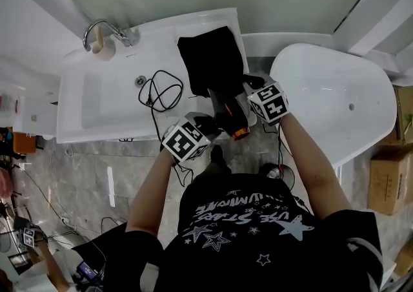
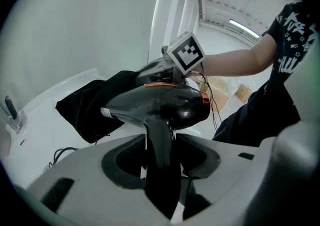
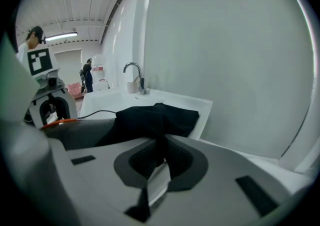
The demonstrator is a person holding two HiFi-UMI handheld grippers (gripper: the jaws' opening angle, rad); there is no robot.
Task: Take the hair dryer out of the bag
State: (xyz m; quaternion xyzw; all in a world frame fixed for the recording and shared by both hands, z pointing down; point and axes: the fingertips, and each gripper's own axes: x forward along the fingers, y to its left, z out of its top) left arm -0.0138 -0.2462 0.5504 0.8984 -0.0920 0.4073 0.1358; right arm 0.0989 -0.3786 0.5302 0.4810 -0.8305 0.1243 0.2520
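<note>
Hair dryer [image 2: 165, 106]: glossy black plastic with a rounded barrel, a thin orange ring at its back end and a small white label near the front. Its straight handle stands between the jaws of the left gripper [image 2: 160, 156], which are clamped on it. In the head view the hair dryer [image 1: 231, 116] sits over the front edge of the sink, between the two grippers. Its front end meets the mouth of the bag [image 2: 92, 106]; whether the tip is inside the cloth cannot be told, and the label's print is too small to read.

Soft, matte black fabric makes up the bag [image 1: 210, 58], which lies limp and creased across the sink's rim. The right gripper [image 3: 158, 156] has its jaws closed, pinching a fold of the bag's near edge [image 3: 155, 116].

A thin black cord [image 1: 161, 90] loops loosely on the smooth white sink [image 1: 97, 106], beside the drain. A curved chrome faucet [image 1: 103, 29] stands at the back. To the right is a white oval bathtub [image 1: 335, 97], with cardboard boxes [image 1: 387, 181] cut off at the frame's edge. The person's black shirt [image 1: 258, 232] carries white stars and lettering; "USE STARS" reads, the rest does not.
</note>
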